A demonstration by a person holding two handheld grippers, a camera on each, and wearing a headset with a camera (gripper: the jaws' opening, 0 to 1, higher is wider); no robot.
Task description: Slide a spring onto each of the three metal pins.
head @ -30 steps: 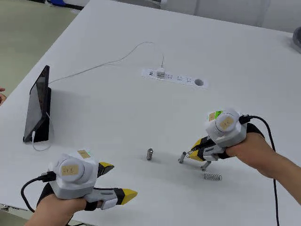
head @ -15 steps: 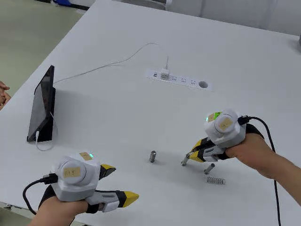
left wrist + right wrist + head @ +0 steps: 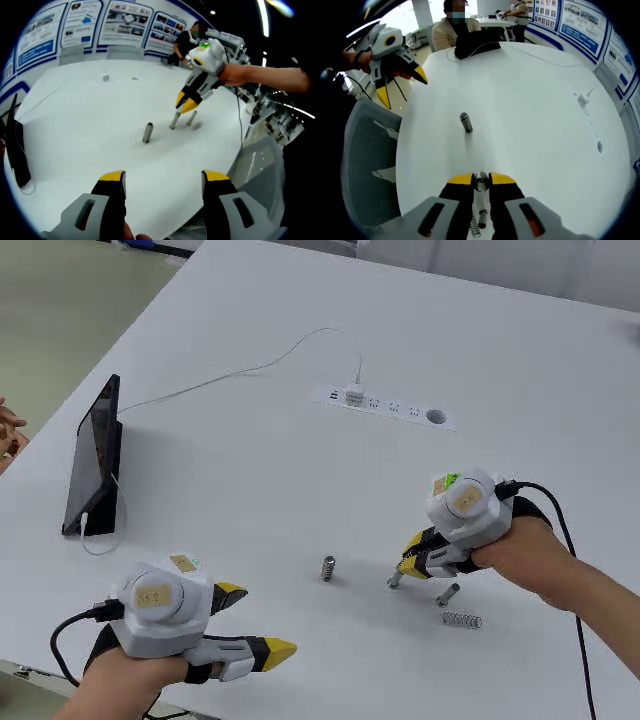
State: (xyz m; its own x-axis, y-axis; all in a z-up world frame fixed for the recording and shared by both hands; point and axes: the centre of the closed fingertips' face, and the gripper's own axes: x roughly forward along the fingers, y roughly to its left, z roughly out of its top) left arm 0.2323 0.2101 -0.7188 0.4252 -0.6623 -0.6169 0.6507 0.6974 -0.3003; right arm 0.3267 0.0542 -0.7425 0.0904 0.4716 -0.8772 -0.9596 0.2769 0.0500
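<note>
Right gripper (image 3: 407, 562): jaws closed on a spring (image 3: 480, 182), whose end shows between the yellow tips in the right gripper view. The tips sit right at the top of a metal pin (image 3: 394, 580) standing on the white table (image 3: 250, 470). Can't tell how far the spring is over that pin.

A second pin (image 3: 447, 594) stands bare just beside the first, on its right in the head view. A loose spring (image 3: 462, 620) lies flat on the table near the bare pin's base, touching neither gripper.

A third pin (image 3: 328, 567) stands well left of those two and already wears a spring; it is upright and nothing touches it.

Left gripper (image 3: 252, 620): jaws wide open and holding nothing. It hovers at the near table edge, well apart from all the pins and pointed towards them.

A tablet (image 3: 92, 460) stands at the far left, and a power strip (image 3: 385, 405) lies at the back with a cable plugged in.
</note>
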